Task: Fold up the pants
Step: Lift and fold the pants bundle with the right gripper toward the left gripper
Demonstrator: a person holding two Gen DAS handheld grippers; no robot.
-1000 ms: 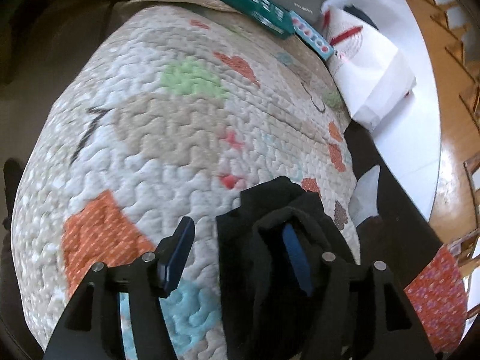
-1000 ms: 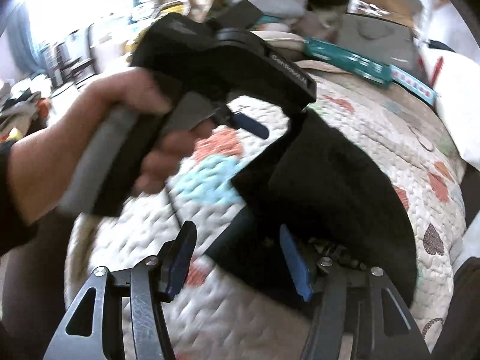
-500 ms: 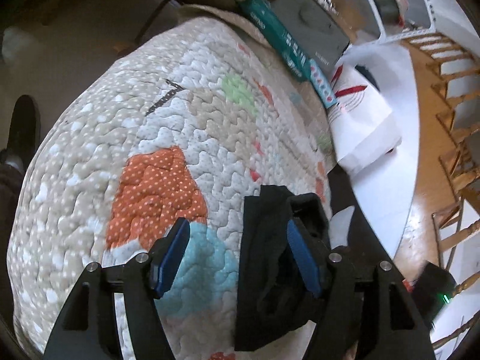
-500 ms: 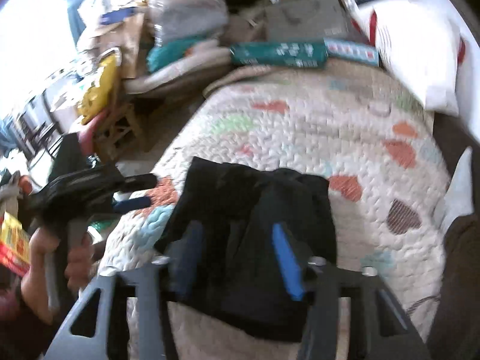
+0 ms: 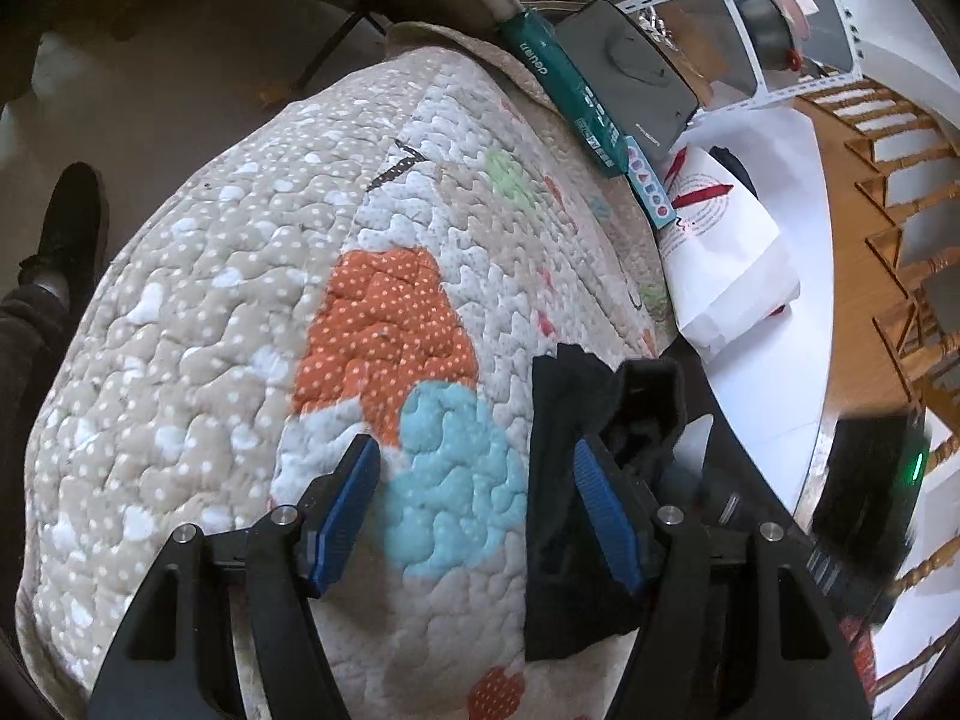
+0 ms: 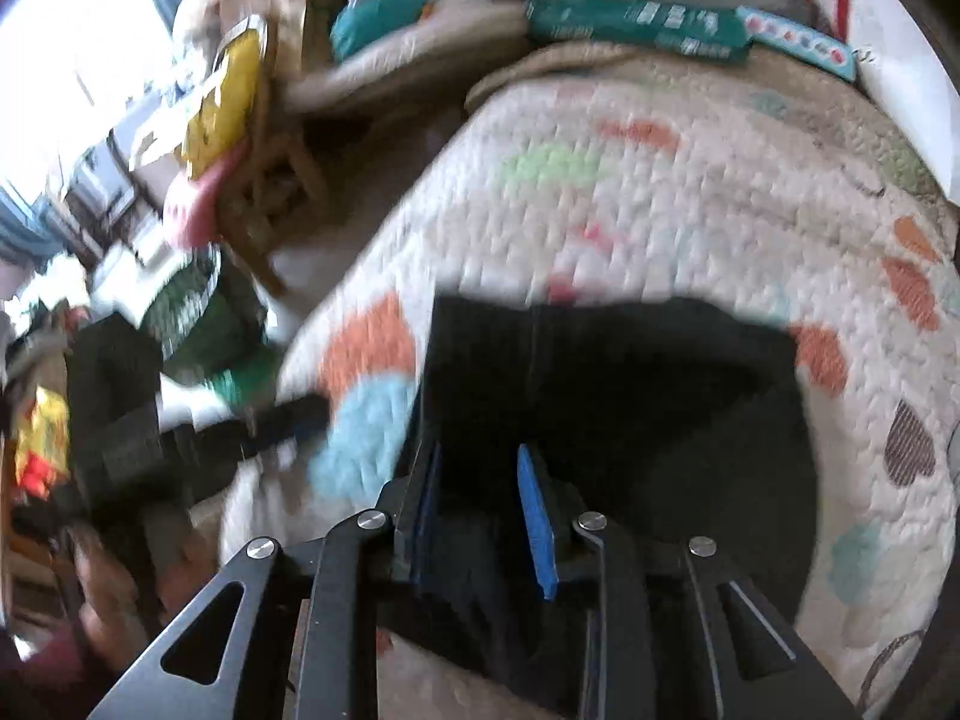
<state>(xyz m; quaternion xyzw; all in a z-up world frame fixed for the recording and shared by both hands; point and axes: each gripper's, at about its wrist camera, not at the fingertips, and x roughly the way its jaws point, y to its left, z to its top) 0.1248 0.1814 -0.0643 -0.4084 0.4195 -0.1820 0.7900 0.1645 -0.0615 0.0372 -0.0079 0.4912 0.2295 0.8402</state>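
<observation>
The right hand-held gripper (image 6: 480,510) has just been closing on the near edge of the soft black fabric pants (image 6: 624,396), which sit bunched on the puffy patchwork quilted bedspread (image 5: 252,276). So it looks like the next fold is getting set up. The left hand-held gripper (image 5: 474,510) is spread wide and empty, one blue ribbed pad (image 5: 600,516) alongside the cloth.

The right gripper (image 6: 486,510) has just been closing its fingers around the black pants (image 6: 630,396), while the left gripper (image 5: 477,510) has swung off them over the quilt (image 5: 198,324).
</observation>
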